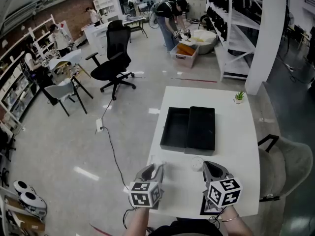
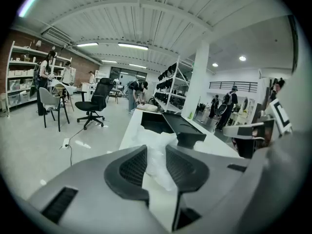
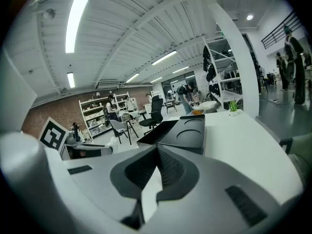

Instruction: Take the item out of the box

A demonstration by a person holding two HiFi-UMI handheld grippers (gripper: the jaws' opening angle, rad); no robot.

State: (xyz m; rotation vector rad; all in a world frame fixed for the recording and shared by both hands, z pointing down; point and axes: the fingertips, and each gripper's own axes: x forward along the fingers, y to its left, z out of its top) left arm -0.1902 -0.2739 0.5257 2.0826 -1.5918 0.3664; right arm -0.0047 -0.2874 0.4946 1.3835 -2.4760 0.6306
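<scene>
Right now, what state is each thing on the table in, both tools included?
box base: open, nothing visible inside.
box lid: off, lying flat against the base's right side.
plastic wrapping: crumpled, pinched in the left tool.
left tool: shut on the plastic wrapping.
right tool: shut, jaws together, nothing between them.
potted plant: upright at the far right corner of the table.

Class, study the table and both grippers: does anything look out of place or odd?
Only one thing: crumpled clear plastic is pinched between the jaws of the left gripper. The black box lies open on the table, nothing spilled.
</scene>
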